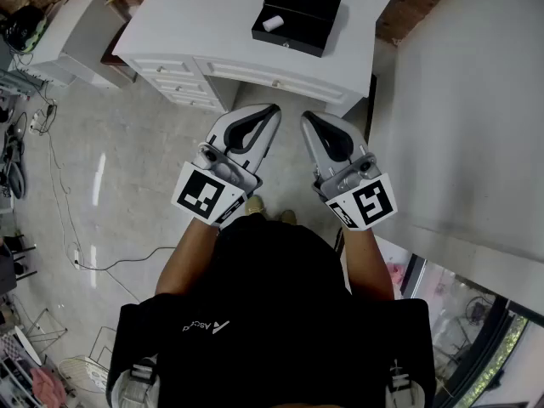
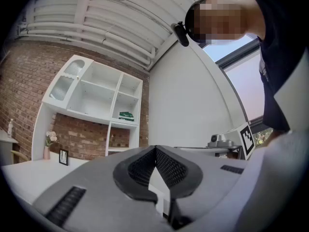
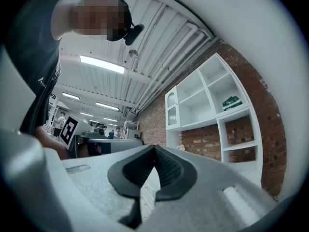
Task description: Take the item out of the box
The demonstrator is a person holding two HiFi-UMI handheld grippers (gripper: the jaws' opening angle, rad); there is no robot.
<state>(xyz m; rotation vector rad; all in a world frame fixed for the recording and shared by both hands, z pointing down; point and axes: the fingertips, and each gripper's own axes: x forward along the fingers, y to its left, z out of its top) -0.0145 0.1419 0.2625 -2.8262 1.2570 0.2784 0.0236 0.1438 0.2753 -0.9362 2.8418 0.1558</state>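
Note:
A black box (image 1: 297,18) lies on the white desk (image 1: 204,24) at the top of the head view, with a small white roll-shaped item (image 1: 273,22) on its left part. Both grippers are held side by side in front of the person, short of the desk's front edge. My left gripper (image 1: 274,109) is shut with nothing between its jaws, and its tips meet in the left gripper view (image 2: 155,149). My right gripper (image 1: 306,117) is likewise shut and empty, tips together in the right gripper view (image 3: 154,148). Both point up toward the wall shelving.
The desk has drawers (image 1: 183,87) along its front. A white wall unit (image 2: 91,95) with shelves hangs on brick. A white partition (image 1: 459,100) stands at the right. Cables (image 1: 59,194) trail over the pale floor at left, beside a white side cabinet (image 1: 72,32).

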